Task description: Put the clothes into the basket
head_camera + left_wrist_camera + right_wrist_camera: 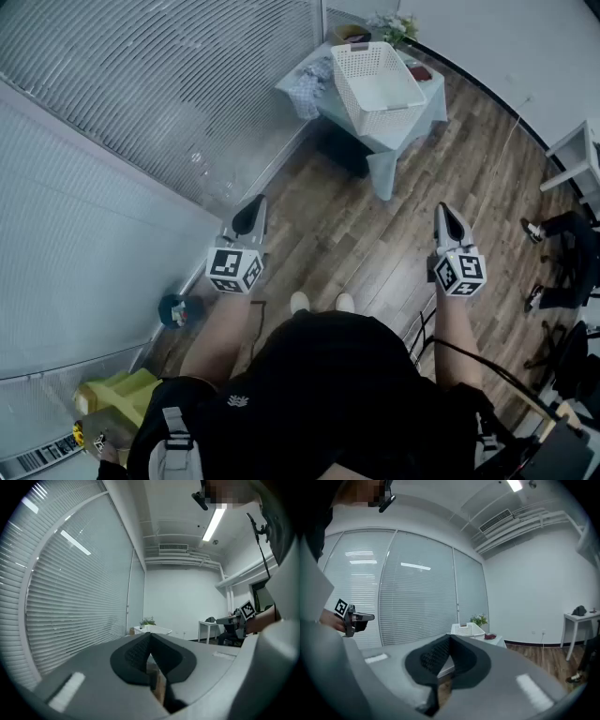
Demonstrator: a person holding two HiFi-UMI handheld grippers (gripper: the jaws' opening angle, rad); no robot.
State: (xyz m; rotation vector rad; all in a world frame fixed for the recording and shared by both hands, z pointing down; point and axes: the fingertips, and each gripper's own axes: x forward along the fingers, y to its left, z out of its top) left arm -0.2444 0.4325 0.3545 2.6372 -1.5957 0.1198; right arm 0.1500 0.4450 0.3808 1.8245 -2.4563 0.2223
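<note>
left tool: jaws together, nothing between them, held out over the wooden floor
right tool: jaws together, nothing gripped, roughly level with the left one
clothes: crumpled bluish pile on the counter's left end, just beside the basket's left wall, well ahead of both tools
basket: white lattice, upright on the counter
counter: small, pale-blue cover, beside the blinds
</note>
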